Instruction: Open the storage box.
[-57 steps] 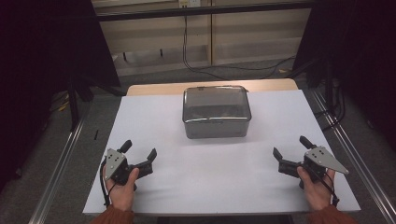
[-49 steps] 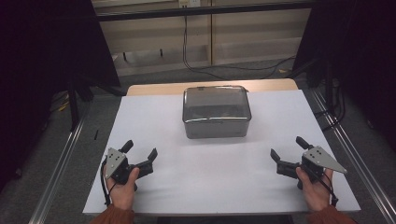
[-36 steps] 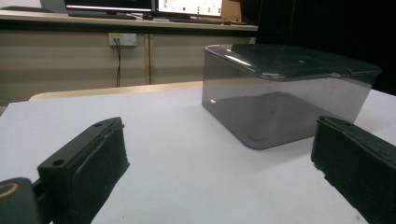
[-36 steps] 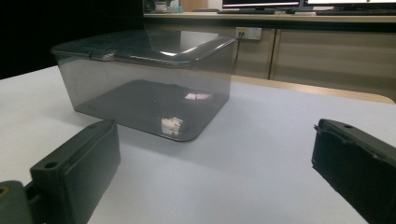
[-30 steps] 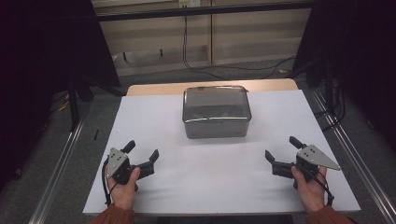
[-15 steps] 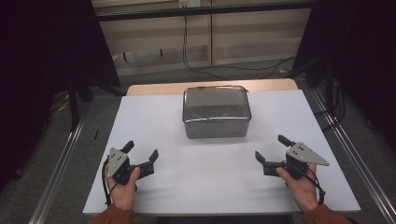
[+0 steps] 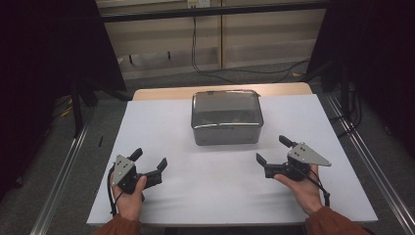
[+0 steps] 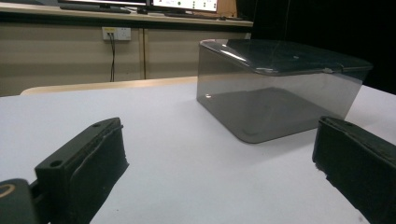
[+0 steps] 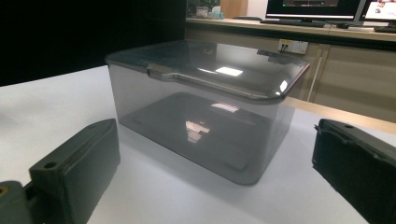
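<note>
A smoky translucent plastic box (image 7: 226, 117) with a closed lid stands at the middle back of the white table (image 7: 161, 122). It also rises ahead in the left gripper view as the box (image 8: 275, 88) and close up in the right gripper view as the box (image 9: 205, 107). My left gripper (image 7: 149, 159) rests near the front left, open, nothing between its jaws. My right gripper (image 7: 274, 149) is open too, just off the box's front right corner and angled toward it.
The table's wooden far edge (image 7: 161, 92) shows beyond the white sheet. Metal rails (image 7: 63, 166) run along both sides over grey floor. Cables (image 7: 230, 73) lie on the floor behind, below a beige wall.
My right gripper has moved left and slightly forward toward the box, staying open. The left gripper has not moved.
</note>
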Demonstrator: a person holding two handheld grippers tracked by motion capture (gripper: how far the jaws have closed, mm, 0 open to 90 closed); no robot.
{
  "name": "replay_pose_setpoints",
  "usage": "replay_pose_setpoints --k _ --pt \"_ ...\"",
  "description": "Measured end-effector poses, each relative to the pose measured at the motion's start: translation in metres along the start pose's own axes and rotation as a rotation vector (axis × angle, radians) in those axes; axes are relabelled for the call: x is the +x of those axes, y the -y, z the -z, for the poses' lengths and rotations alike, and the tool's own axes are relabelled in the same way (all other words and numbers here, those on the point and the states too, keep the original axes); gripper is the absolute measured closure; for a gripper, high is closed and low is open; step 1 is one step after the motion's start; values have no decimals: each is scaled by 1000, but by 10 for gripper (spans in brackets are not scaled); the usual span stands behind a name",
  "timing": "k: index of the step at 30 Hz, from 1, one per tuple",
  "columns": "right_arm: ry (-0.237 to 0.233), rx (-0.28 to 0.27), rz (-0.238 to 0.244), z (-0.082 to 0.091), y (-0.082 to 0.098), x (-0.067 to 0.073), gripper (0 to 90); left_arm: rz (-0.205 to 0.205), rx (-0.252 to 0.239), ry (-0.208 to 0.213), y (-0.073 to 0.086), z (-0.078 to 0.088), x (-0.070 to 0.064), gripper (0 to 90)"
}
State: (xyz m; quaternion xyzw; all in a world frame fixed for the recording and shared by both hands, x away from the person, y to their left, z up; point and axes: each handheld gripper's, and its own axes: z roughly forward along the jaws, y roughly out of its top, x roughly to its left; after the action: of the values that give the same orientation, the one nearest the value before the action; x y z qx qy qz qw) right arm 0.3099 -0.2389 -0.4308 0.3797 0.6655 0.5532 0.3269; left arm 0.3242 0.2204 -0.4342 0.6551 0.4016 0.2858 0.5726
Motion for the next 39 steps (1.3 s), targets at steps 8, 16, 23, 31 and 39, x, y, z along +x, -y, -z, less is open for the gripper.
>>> replay_pose_setpoints --k 8,16,23,31,39 --pt "-13 -10 7 -11 -8 3 3 -9 10 23 0 0 -4 23" --pt "-35 -16 28 -21 -16 5 9 -2 25 35 -1 1 -3 31" --pt "-43 -30 41 -32 -24 10 46 -14 42 32 0 -1 -3 39" --pt "-38 7 135 -47 -31 15 37 10 47 41 0 -2 -2 40" --pt "-14 17 299 -57 -40 20 59 27 54 49 0 -3 2 41"
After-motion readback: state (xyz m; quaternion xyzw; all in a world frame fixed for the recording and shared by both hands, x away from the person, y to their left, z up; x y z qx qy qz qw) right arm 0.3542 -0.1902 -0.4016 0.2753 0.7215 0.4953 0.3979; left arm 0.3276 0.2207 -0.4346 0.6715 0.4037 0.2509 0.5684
